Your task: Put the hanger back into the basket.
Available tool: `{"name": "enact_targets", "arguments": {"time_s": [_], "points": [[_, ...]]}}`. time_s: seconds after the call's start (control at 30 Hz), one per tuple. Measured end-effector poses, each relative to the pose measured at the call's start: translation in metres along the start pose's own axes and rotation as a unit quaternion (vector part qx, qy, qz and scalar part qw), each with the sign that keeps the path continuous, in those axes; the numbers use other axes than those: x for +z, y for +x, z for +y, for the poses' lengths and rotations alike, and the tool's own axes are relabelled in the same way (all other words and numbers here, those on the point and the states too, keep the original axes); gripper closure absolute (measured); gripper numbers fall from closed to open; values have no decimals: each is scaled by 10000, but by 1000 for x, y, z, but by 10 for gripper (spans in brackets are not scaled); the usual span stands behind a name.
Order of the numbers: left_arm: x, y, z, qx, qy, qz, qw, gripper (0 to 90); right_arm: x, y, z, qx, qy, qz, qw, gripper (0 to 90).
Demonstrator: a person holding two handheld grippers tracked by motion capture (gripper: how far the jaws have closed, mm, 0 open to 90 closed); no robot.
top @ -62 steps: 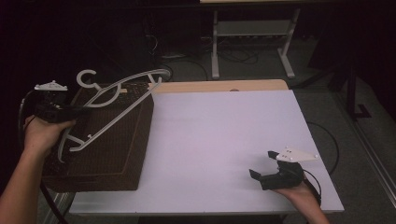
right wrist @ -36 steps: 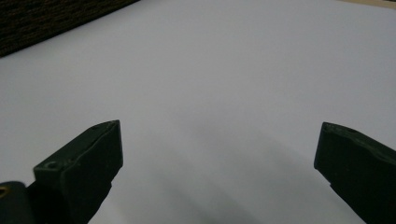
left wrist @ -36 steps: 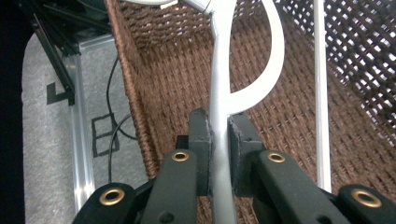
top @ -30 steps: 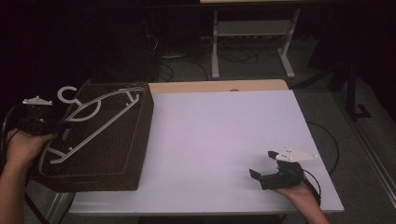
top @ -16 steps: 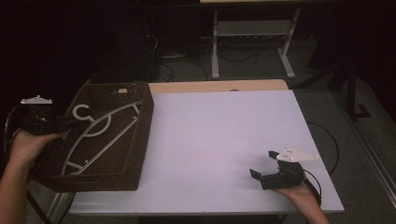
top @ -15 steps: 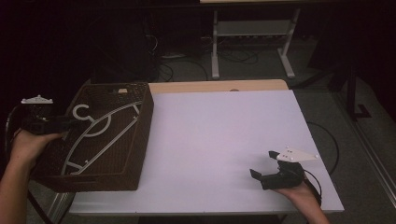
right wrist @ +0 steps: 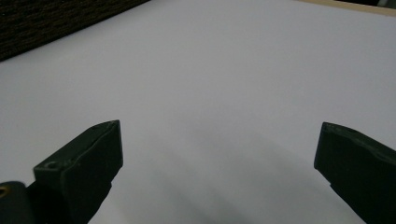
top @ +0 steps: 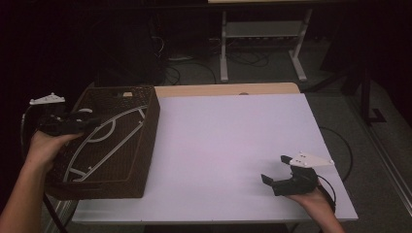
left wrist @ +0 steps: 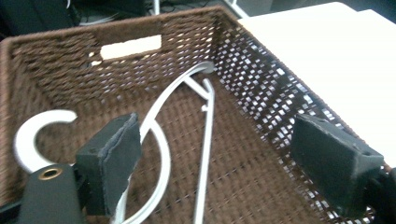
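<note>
Table [top: 233, 145]: white top, wood strip at far edge.
Wicker basket [top: 145, 141]: dark brown, stiff woven walls, slot handle in end wall; sits on table's left end.
Hanger [left wrist: 205, 135]: white plastic, lies flat on basket floor, hook toward near-left corner. Judged light, rigid, smooth and somewhat slippery; best hold on straight bar or neck below hook.
Left gripper [left wrist: 224, 163]: jaws just opened, wide, hanger released, over basket.
Right gripper [top: 277, 170]: jaws wide, empty, on table's near-right.
</note>
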State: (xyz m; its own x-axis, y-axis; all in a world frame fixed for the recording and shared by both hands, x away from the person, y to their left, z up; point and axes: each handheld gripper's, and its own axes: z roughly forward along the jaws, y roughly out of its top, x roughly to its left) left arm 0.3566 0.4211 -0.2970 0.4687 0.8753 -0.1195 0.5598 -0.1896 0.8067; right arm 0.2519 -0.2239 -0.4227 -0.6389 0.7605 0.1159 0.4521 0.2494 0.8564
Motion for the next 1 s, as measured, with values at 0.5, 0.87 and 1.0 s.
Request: {"name": "enact_targets", "arguments": {"time_s": [0.5, 0.87, 1.0], "points": [[5, -50, 5, 146, -644, -606, 9960, 48, 2, 1, 13, -75, -98, 31, 9999, 7], [15, -99, 0, 291, -1151, -1057, 9873, 0, 2, -4, 33, -37, -302, 156, 9994, 7], [21, -116, -4, 354, -1288, -1298, 9825, 0, 2, -5, 41, -101, -365, 161, 9992, 7]]}}
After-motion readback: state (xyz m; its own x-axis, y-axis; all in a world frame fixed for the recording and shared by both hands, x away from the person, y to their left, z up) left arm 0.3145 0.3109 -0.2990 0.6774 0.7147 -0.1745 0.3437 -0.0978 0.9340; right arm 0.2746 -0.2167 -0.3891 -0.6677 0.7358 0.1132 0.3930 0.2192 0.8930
